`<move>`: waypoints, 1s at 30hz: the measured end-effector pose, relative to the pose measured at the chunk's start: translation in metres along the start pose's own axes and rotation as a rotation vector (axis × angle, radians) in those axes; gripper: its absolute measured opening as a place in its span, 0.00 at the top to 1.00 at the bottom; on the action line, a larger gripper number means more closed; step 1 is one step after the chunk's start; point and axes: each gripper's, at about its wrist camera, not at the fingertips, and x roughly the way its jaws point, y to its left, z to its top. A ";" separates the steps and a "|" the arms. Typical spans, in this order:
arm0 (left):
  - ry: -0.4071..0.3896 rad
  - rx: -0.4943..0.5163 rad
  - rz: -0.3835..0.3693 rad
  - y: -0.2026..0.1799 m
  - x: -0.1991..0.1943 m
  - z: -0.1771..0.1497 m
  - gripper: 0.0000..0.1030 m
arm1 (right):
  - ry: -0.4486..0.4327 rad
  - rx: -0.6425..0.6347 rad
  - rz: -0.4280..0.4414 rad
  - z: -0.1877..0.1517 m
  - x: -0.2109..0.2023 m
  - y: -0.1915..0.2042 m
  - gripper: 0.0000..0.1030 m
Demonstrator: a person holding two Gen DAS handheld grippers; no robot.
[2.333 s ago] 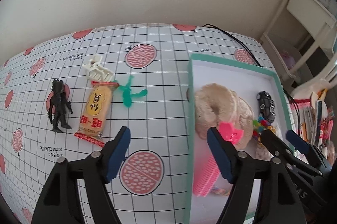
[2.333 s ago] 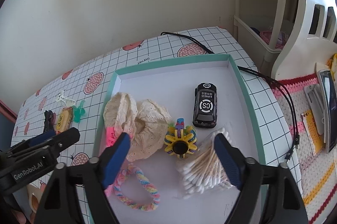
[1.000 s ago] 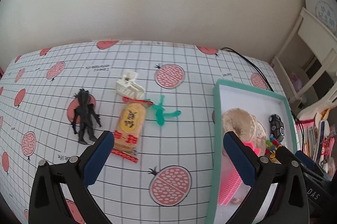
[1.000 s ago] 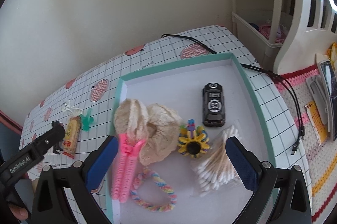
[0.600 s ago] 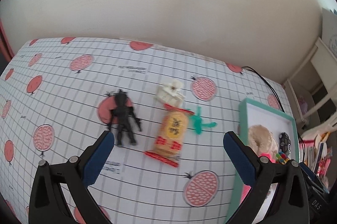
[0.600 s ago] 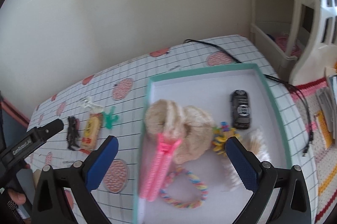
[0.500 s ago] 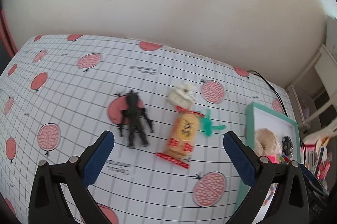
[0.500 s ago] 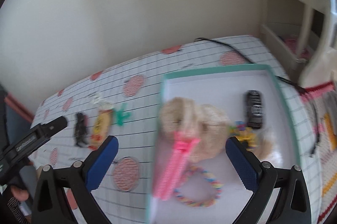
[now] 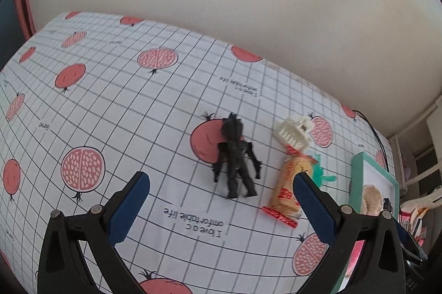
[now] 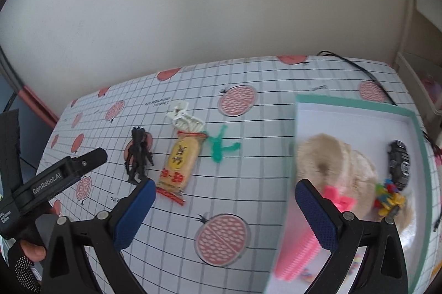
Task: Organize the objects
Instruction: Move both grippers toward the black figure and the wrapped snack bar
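The black figurine (image 9: 236, 157) is lying flat on the pomegranate-print tablecloth (image 9: 116, 111), half over one printed fruit, with the snack packet (image 9: 290, 187) just beside it, then the white hair claw (image 9: 294, 132) touching the packet's far end and the green plastic piece (image 9: 321, 175) on the packet's other side. All four are sitting outside the teal-rimmed tray (image 10: 356, 102), which is already holding the beige scrunchie (image 10: 331, 156), a pink comb (image 10: 298, 258), a toy car (image 10: 399, 163) and a multicoloured toy (image 10: 388, 197). The left gripper (image 9: 221, 207) is hovering over the cloth with its fingers spread wide and nothing between them, the figurine lying just ahead of the gap. The right gripper (image 10: 225, 212) is hanging between packet and tray, equally wide and carrying nothing. Judging from this, a fresh pick is beginning; the next move probably calls for lowering the left gripper around the figurine's torso, closing, then carrying it across to the tray
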 end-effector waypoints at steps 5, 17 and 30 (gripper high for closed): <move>0.014 0.014 -0.023 0.001 0.013 0.009 0.00 | 0.013 -0.027 -0.016 0.004 0.020 0.020 0.04; 0.070 0.081 -0.026 -0.006 0.053 0.026 0.00 | 0.094 -0.012 -0.029 0.004 0.071 0.041 0.14; 0.129 0.137 0.026 -0.013 0.084 0.021 0.00 | 0.151 -0.016 -0.052 0.001 0.102 0.051 0.18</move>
